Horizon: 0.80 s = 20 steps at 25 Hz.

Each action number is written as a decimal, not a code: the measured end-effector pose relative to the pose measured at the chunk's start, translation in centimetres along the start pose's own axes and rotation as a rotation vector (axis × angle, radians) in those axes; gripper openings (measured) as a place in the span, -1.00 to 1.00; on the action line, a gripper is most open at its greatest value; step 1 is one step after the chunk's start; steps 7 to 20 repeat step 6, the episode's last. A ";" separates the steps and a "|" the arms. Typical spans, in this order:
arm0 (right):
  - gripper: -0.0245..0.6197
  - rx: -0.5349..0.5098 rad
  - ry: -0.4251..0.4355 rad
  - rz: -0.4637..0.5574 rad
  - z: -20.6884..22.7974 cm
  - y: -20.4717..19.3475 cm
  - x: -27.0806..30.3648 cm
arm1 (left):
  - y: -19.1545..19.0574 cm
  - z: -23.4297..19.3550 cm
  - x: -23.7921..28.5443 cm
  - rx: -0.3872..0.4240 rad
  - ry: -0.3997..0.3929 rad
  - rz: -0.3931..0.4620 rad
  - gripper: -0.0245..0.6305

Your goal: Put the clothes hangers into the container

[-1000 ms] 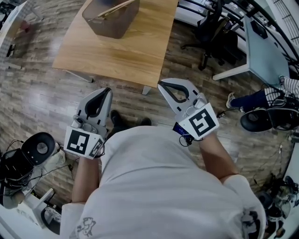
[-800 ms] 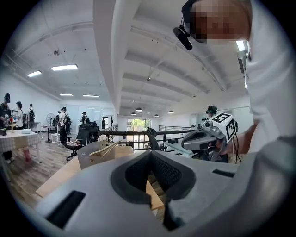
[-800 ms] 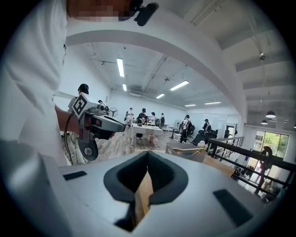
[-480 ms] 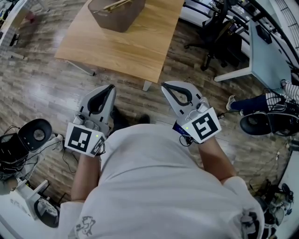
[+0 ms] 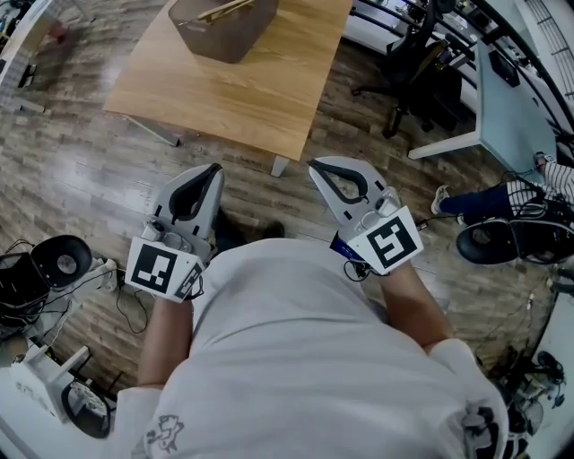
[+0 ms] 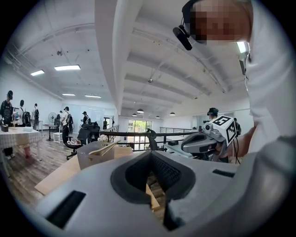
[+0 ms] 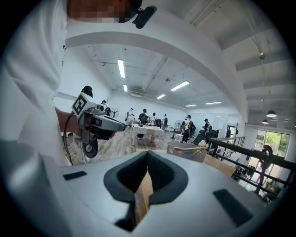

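Note:
A grey container (image 5: 224,31) stands at the far end of the wooden table (image 5: 242,94), with wooden clothes hangers (image 5: 215,11) lying in it. Both grippers are held in front of my chest, short of the table's near edge. My left gripper (image 5: 213,168) is shut with nothing in it. My right gripper (image 5: 312,164) is also shut and empty. In the left gripper view the left gripper (image 6: 150,152) points at the container (image 6: 92,159), with the right gripper (image 6: 199,141) beside it. The right gripper (image 7: 148,152) faces the container (image 7: 187,152) too.
A black office chair (image 5: 413,54) and a white desk (image 5: 502,99) stand to the right of the table. A seated person's legs (image 5: 498,193) are at the right edge. Dark equipment and cables (image 5: 40,273) lie on the floor at left. People stand far off.
Both grippers have edged slightly forward with me towards the table. Their jaws have stayed shut and empty.

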State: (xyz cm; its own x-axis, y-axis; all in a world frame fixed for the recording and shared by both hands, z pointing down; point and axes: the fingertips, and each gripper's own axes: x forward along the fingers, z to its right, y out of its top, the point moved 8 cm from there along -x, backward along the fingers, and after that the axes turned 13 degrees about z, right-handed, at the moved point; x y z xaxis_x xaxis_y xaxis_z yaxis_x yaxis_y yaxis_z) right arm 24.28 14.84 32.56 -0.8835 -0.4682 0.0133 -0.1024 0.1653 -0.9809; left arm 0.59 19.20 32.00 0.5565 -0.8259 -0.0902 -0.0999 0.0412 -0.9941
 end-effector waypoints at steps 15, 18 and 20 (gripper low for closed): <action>-0.90 -0.004 -0.004 -0.012 0.4 -0.2 -0.2 | 0.1 0.0 -0.1 0.000 0.006 -0.001 -0.91; -0.90 -0.004 -0.004 -0.012 0.4 -0.2 -0.2 | 0.1 0.0 -0.1 0.000 0.006 -0.001 -0.91; -0.90 -0.004 -0.004 -0.012 0.4 -0.2 -0.2 | 0.1 0.0 -0.1 0.000 0.006 -0.001 -0.91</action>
